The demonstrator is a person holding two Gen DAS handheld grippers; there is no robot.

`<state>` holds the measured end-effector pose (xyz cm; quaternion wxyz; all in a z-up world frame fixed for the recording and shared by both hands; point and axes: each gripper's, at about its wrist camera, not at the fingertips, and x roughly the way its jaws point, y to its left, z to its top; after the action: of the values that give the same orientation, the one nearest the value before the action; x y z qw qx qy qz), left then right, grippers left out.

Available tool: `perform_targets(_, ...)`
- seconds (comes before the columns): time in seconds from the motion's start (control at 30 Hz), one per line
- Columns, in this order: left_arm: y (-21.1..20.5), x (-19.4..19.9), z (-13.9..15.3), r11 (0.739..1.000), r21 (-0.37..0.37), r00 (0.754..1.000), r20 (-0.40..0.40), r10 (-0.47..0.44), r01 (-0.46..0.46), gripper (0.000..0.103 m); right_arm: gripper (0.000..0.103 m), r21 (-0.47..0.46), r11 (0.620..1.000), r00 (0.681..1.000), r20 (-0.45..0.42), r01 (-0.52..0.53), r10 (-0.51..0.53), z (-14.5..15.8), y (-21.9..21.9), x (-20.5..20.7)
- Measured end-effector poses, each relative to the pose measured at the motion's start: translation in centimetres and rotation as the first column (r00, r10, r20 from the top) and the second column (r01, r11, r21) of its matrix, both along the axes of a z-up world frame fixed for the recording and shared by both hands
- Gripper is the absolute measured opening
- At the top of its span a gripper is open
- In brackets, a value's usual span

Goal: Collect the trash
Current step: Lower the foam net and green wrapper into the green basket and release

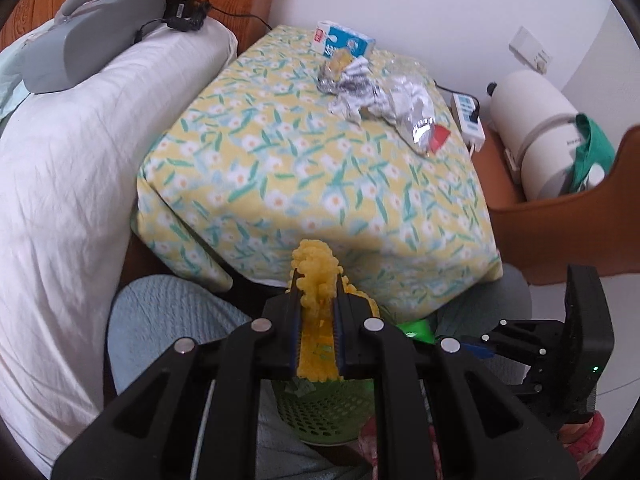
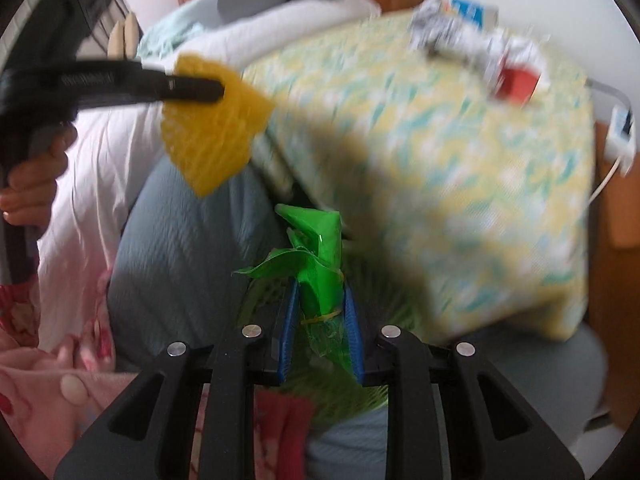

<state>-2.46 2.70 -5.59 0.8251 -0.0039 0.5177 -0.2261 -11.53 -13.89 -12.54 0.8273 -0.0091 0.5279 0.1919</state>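
Note:
My left gripper is shut on a yellow foam net and holds it above a green perforated basket. In the right wrist view the net hangs from the left gripper at the upper left. My right gripper is shut on a crumpled green plastic wrapper over the basket. More trash lies on the floral-cloth table: a blue and white carton, crumpled paper and a foil wrapper with a red corner.
A white pillow with a grey device lies to the left. A power strip sits at the table's right edge, a white cylinder appliance beyond it. The right gripper body is at lower right.

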Motion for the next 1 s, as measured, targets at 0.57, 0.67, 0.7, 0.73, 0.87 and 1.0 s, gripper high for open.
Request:
perform_targets(0.57, -3.4, -3.9, -1.9, 0.990, 0.057, 0.992, -0.026, -0.126, 0.127, 0.013, 0.100, -0.013, 0.970, 0.938, 0.259, 0.244, -0.232, 7.3, -5.0, 0.5)
perform_targets(0.67, -4.1, -4.5, -2.7, 0.986, 0.081, 0.989, -0.041, -0.142, 0.145, 0.034, 0.100, -0.006, 0.964, 0.930, 0.264, 0.266, -0.255, 7.7, -5.7, 0.6)
perform_targets(0.7, -4.2, -4.6, -2.8, 0.986, 0.089, 0.989, -0.037, -0.140, 0.143, 0.053, 0.100, -0.006, 0.961, 0.927, 0.263, 0.277, -0.266, 7.7, -6.0, 0.7)
perform_targets(0.73, -4.4, -4.9, -2.9, 0.984, 0.107, 0.990, -0.024, -0.139, 0.141, 0.071, 0.100, -0.005, 0.959, 0.926, 0.262, 0.283, -0.272, 7.7, -6.2, 0.6)
perform_targets(0.87, -4.8, -5.4, -2.4, 0.978, 0.137, 0.987, 0.017, -0.159, 0.155, 0.092, 0.100, 0.011, 0.950, 0.921, 0.238, 0.313, -0.307, 7.5, -7.1, 0.8)
perform_targets(1.0, -5.1, -5.2, -2.0, 0.976, 0.160, 0.987, 0.042, -0.156, 0.147, 0.095, 0.100, 0.015, 0.940, 0.917, 0.218, 0.340, -0.335, 7.1, -7.7, 1.2)
